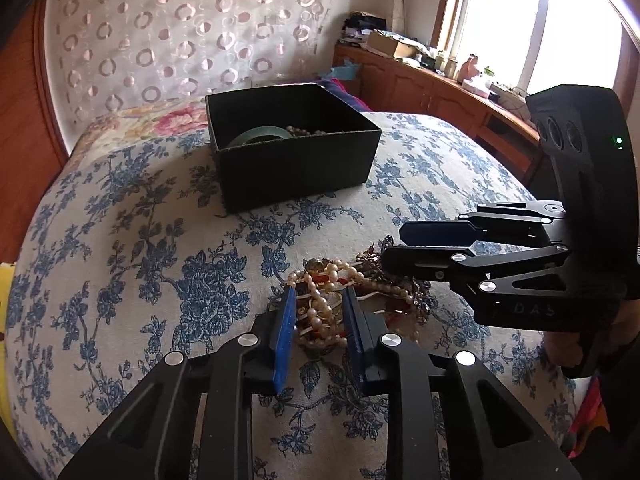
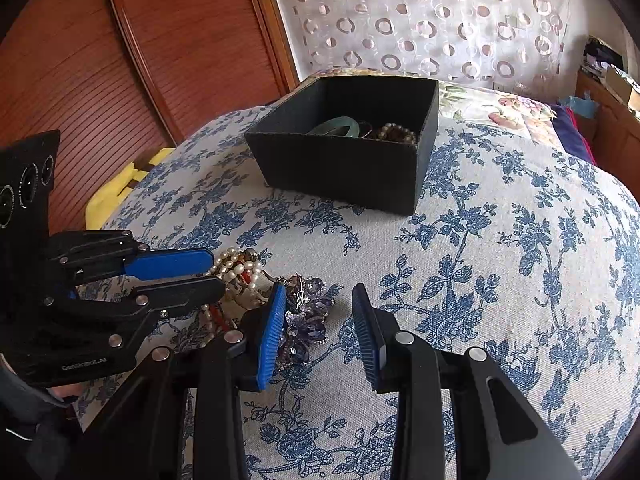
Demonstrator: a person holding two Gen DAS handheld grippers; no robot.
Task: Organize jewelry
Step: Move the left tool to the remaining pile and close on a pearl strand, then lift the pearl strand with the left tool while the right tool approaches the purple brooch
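Lying between left hand-held gripper (image 1: 320,316) fingers, pearl strands (image 1: 320,300), unclamped

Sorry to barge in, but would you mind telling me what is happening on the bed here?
A person with two handheld grippers is sorting jewelry into a black box, which already holds a green bangle and beads. The left gripper has its fingers around a pearl strand in the pile. The right gripper is open beside a purple piece.

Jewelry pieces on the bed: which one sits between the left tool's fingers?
The pearl strand, cream beads between the left tool's blue pads; the purple crystal piece lies beside it, by the right tool.
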